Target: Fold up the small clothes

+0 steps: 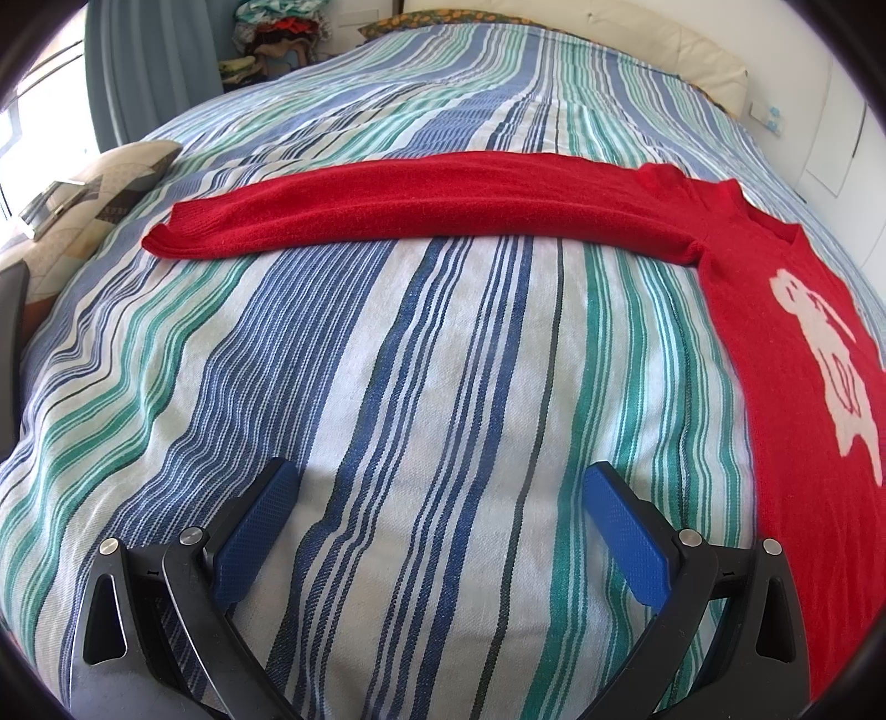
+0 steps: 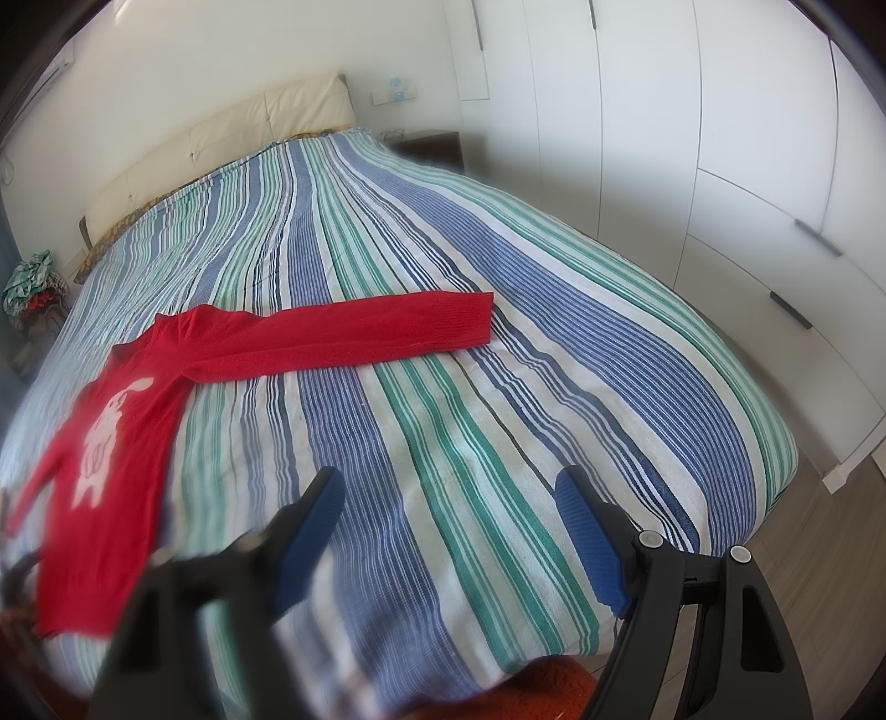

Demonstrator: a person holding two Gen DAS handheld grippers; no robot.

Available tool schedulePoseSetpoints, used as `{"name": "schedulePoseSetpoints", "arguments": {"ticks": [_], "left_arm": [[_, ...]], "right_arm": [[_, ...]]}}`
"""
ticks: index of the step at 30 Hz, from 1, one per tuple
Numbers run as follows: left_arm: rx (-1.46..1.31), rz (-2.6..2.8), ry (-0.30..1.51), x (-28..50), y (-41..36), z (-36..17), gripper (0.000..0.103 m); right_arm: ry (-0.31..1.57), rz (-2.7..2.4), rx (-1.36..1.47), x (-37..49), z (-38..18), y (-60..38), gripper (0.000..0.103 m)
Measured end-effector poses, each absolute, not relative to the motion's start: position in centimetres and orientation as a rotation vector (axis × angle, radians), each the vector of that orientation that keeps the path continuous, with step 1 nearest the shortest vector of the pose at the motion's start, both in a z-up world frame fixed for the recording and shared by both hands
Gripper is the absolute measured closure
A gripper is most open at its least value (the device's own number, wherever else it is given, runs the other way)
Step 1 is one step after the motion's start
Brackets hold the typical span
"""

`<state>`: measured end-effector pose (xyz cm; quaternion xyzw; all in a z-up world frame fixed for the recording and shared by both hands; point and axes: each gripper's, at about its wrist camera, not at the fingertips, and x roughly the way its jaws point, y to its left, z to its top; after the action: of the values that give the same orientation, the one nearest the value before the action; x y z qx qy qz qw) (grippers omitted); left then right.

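A small red sweater [image 1: 792,343] with a white animal figure lies flat on the striped bedspread [image 1: 387,360]. In the left wrist view its body is at the right edge and one sleeve [image 1: 398,205] stretches out to the left. In the right wrist view the sweater [image 2: 116,410] is at the left and its other sleeve [image 2: 354,332] stretches right. My left gripper [image 1: 440,479] is open and empty, above the bedspread, short of the sleeve. My right gripper [image 2: 448,487] is open and empty, right of the sweater's body.
A cream headboard [image 2: 221,138] is at the far end of the bed. White wardrobe doors [image 2: 720,138] stand along the right side. A patterned cushion [image 1: 105,183] lies at the bed's left edge. A pile of clothes [image 1: 277,39] sits beyond the bed.
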<state>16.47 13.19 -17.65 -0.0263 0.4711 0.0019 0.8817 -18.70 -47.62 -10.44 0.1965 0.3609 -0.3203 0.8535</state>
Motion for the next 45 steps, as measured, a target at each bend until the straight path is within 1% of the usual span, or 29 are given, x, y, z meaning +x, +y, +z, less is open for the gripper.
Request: {"name": "schedulePoseSetpoints", "arguments": {"ticks": [6,9,13,16,19,23,27,31,33,36,37,38,39,40,41,43,45], "left_arm": [[-0.063,-0.026,1.049,15.5,13.3,-16.3,0.001],[-0.117,-0.037,1.061,14.8,13.8,-15.2,0.001],[-0.252,-0.008,1.055,14.0,15.4,-13.9,0.001],[-0.356,0.009,1.027,13.2,16.5,-13.6,0.001],[-0.401,0.005,0.988,12.6,17.1,-13.8,0.001],[-0.348,0.014,0.987,12.5,17.1,-14.7,0.001],[-0.297,0.039,0.984,12.7,16.4,-15.1,0.001],[-0.228,0.068,0.993,12.8,15.6,-15.8,0.001],[-0.185,0.082,0.999,12.9,15.2,-16.1,0.001],[-0.122,0.094,1.005,13.0,14.6,-16.5,0.001],[-0.105,0.097,1.007,13.0,14.4,-16.6,0.001],[-0.090,0.101,1.008,13.0,14.2,-16.7,0.001],[-0.075,0.104,1.008,12.9,14.1,-16.8,0.001],[-0.063,0.107,1.008,12.9,14.0,-16.9,0.001],[-0.052,0.108,1.008,12.9,13.9,-16.9,0.001],[-0.045,0.110,1.007,12.7,13.9,-16.9,0.001],[-0.050,0.112,1.008,12.7,14.0,-16.9,0.001]], "right_arm": [[0.807,-0.649,0.446,-18.5,-11.1,-48.3,0.025],[0.833,-0.578,0.557,-17.9,-11.9,-49.8,0.025],[0.746,-0.511,0.778,-16.7,-12.2,-52.9,0.025],[0.700,-0.499,0.958,-14.8,-14.1,-55.7,0.025],[0.642,-0.541,1.082,-13.4,-15.9,-57.8,0.025],[0.524,-0.580,1.251,-12.6,-17.3,-59.7,0.025],[0.512,-0.627,1.372,-11.7,-18.9,-61.2,0.025],[0.518,-0.631,1.357,-10.0,-19.3,-61.2,0.026],[0.501,-0.629,1.340,-9.1,-19.3,-61.3,0.028],[0.483,-0.646,1.328,-8.3,-19.9,-61.9,0.036],[0.489,-0.665,1.319,-8.2,-20.4,-62.6,0.045],[0.491,-0.685,1.306,-8.0,-20.6,-62.6,0.056],[0.498,-0.706,1.289,-7.9,-20.6,-62.9,0.063],[0.529,-0.729,1.263,-7.7,-20.6,-63.3,0.082],[0.574,-0.753,1.225,-7.4,-20.2,-63.7,0.097],[0.615,-0.770,1.118,-6.8,-18.4,-64.1,0.097],[0.630,-0.747,0.978,-5.4,-15.2,-63.6,0.097]]}}
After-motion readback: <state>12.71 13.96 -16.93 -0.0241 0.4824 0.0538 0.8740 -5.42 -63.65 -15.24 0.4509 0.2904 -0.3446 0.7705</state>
